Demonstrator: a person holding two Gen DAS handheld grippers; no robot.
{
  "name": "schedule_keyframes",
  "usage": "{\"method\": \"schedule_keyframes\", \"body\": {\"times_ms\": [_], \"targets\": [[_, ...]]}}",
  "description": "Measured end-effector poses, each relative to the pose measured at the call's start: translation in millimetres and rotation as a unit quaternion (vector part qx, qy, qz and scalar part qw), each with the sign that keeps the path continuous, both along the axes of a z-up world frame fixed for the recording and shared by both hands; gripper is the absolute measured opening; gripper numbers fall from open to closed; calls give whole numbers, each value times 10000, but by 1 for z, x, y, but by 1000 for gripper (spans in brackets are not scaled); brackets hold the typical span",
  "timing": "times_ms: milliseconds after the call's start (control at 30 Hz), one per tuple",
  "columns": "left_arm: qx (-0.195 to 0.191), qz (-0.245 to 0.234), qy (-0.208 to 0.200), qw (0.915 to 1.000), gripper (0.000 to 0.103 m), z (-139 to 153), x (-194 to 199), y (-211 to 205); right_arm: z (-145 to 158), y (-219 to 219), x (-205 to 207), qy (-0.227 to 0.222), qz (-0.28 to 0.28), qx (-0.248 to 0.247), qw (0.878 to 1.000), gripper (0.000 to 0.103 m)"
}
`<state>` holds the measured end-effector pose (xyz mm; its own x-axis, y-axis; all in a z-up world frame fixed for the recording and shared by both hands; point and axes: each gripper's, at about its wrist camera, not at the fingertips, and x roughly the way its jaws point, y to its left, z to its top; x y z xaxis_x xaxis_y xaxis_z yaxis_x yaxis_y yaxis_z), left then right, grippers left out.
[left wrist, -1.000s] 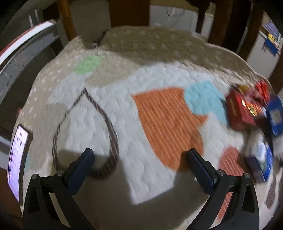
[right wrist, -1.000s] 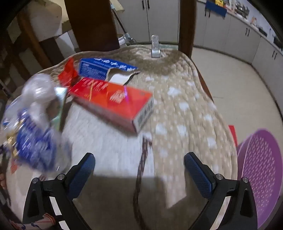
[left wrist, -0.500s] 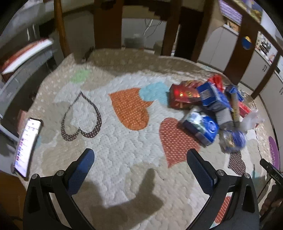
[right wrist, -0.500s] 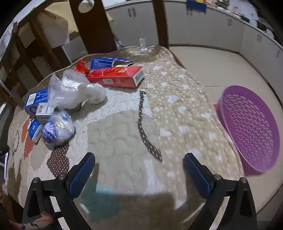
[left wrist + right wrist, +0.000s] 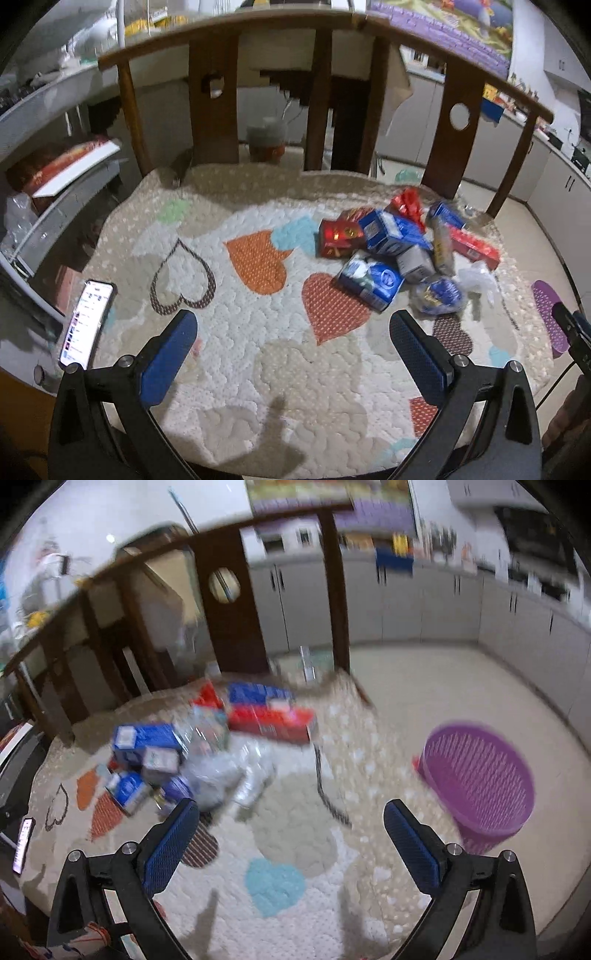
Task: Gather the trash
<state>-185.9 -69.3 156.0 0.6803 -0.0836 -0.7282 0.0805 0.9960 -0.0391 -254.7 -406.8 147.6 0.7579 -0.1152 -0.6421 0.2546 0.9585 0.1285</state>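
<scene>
A pile of trash lies on a quilted heart-pattern cover (image 5: 258, 369): a red box (image 5: 338, 236), blue cartons (image 5: 391, 230), a blue pack (image 5: 371, 278), a long red box (image 5: 474, 247), a crumpled blue wrapper (image 5: 439, 295) and clear plastic (image 5: 478, 277). The pile also shows, blurred, in the right wrist view (image 5: 207, 746). A purple basket (image 5: 480, 779) stands on the floor to the right. My left gripper (image 5: 291, 354) is open and empty, short of the pile. My right gripper (image 5: 291, 834) is open and empty above the cover.
A phone (image 5: 86, 321) with a lit screen lies at the cover's left edge. A dark wooden rail with posts (image 5: 214, 110) stands behind the cover. Shelves (image 5: 55, 173) are at the left. Grey cabinets (image 5: 443, 605) line the far wall across open floor.
Both grippers have pulled back and up, so more of the cover, the whole pile and the purple basket come into view. Both stay open and empty.
</scene>
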Motion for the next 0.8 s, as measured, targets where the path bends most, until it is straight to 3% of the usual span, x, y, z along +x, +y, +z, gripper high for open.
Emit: {"method": "schedule_keyframes", "body": {"times_ms": [67, 133, 200, 267, 367, 467, 567, 633, 700, 800], "targets": [[-22, 6, -152, 9999, 103, 10, -6, -2, 17, 9, -9, -379, 60, -7, 9993, 102], [-85, -18, -272, 9996, 103, 20, -13, -1, 19, 13, -12, -565, 204, 370, 9975, 102], [-139, -19, -351, 9993, 103, 26, -17, 0, 14, 13, -11, -490, 279, 794, 9952, 102], [-155, -19, -420, 9990, 103, 30, -21, 1, 7, 17, -2, -62, 352, 1005, 9943, 102], [-137, 61, -577, 9982, 103, 34, -26, 3, 10, 28, -3, 0, 381, 460, 9982, 101], [-58, 216, -813, 9964, 103, 36, -31, 6, 37, 45, -14, -460, 330, -398, 9976, 101], [119, 305, -1039, 9941, 103, 37, -36, 4, 56, 54, -23, -865, 252, -900, 9919, 103], [296, 322, -1150, 9924, 103, 37, -38, 0, 57, 53, -18, -781, 322, -796, 9932, 103], [500, 235, -1199, 9912, 103, 36, -39, -5, 44, 48, -6, -364, 456, -410, 9975, 102], [683, 112, -1134, 9911, 103, 32, -39, -11, 31, 47, -7, -155, 435, -264, 9986, 96]]}}
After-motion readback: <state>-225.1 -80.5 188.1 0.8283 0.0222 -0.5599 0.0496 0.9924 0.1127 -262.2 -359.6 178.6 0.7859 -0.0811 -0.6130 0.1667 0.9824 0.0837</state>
